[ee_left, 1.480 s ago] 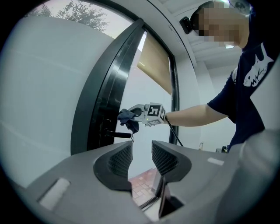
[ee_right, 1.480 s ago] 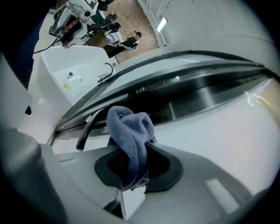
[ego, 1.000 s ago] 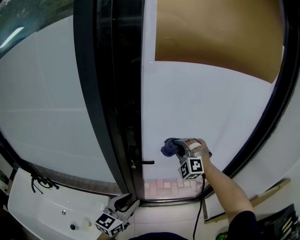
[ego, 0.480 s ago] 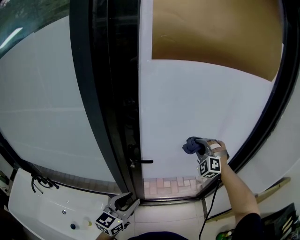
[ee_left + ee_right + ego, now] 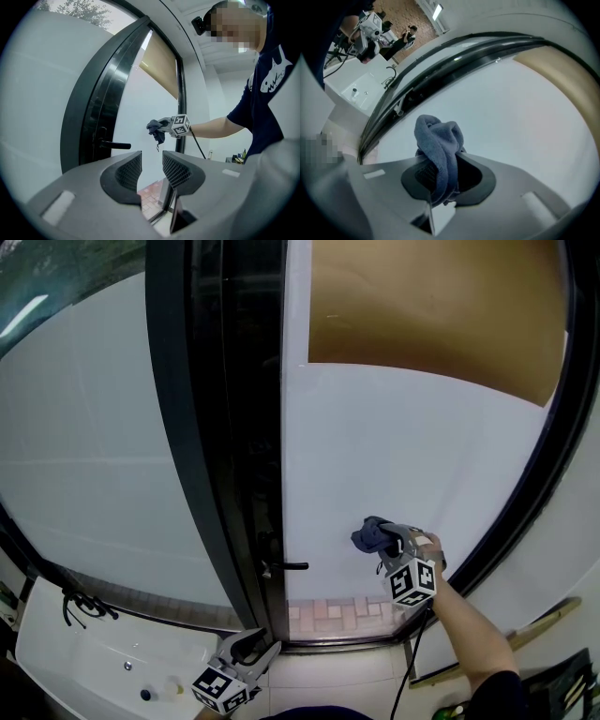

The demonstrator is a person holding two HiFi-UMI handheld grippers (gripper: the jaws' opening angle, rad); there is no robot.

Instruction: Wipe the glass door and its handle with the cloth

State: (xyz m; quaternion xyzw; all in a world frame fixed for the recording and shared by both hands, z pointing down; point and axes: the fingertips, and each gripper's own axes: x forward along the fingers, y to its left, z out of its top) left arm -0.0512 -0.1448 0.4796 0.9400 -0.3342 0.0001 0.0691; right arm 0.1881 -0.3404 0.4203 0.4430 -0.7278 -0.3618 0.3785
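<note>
Cloth (image 5: pixel 438 136) (blue, bunched) is pinched in my right claw (image 5: pixel 440 174), glass door (image 5: pixel 394 446) just ahead; left claw (image 5: pixel 151 169) stands slightly apart, empty.

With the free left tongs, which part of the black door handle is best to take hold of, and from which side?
Probably the straight lever of the door handle, near its free end. It runs level from the dark frame, so bring the open left tongs from the room side, one jaw above, one below.

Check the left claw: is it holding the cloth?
No, the left claw is open and empty; the cloth sits clamped in the right claw.
</note>
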